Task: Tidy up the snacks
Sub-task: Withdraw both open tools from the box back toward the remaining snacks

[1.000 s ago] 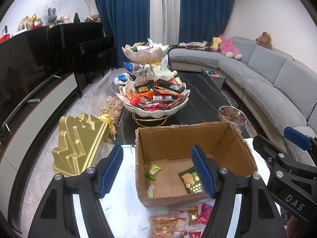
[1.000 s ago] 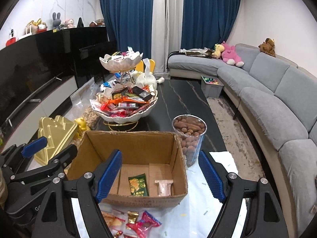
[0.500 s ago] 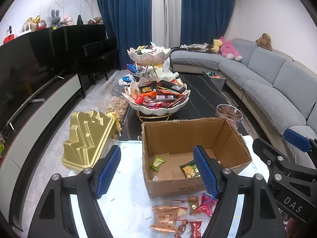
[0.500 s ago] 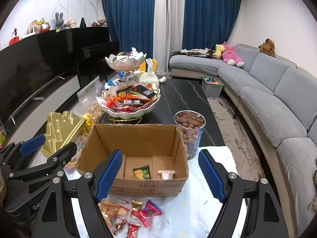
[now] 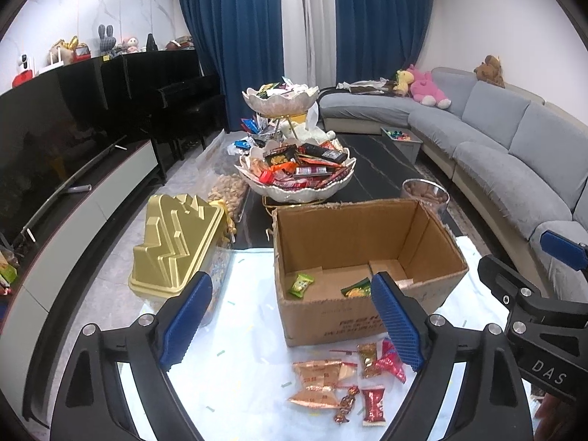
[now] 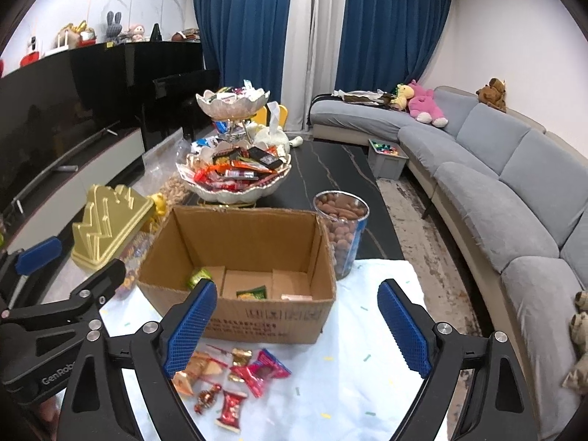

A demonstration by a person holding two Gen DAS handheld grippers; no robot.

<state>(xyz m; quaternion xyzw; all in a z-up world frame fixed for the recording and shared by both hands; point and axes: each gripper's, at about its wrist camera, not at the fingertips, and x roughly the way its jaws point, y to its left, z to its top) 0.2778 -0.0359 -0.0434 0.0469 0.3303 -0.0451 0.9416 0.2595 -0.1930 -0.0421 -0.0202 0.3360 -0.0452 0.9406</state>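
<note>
Cardboard, matte brown with a ragged torn rim, forms the open box (image 5: 367, 253) at the centre of the left wrist view; a green packet (image 5: 301, 284) and a darker green-and-orange sachet (image 5: 358, 288) lie on its floor. At 6 o'clock from the box, on the pale speckled cloth (image 5: 239, 349), sits a loose cluster of crinkly foil snacks (image 5: 341, 378), copper, red and gold. The left gripper (image 5: 290, 325) has ribbed blue pads on black arms; its jaws are opening, wide apart, nothing between them. A glossy gold stepped tin (image 5: 176, 246) stands at 9 o'clock of the box, and a scalloped two-tier white bowl stand (image 5: 294, 180) heaped with wrappers at 12 o'clock.

In the right wrist view the box (image 6: 242, 279) sits just above centre, with the wrapped snacks (image 6: 235, 378) at its 6 o'clock on the cloth. The right gripper (image 6: 297, 327) likewise is opening, jaws wide and empty. A clear cylindrical jar (image 6: 341, 235) of brown nuts stands just beside the box at 3 o'clock.
</note>
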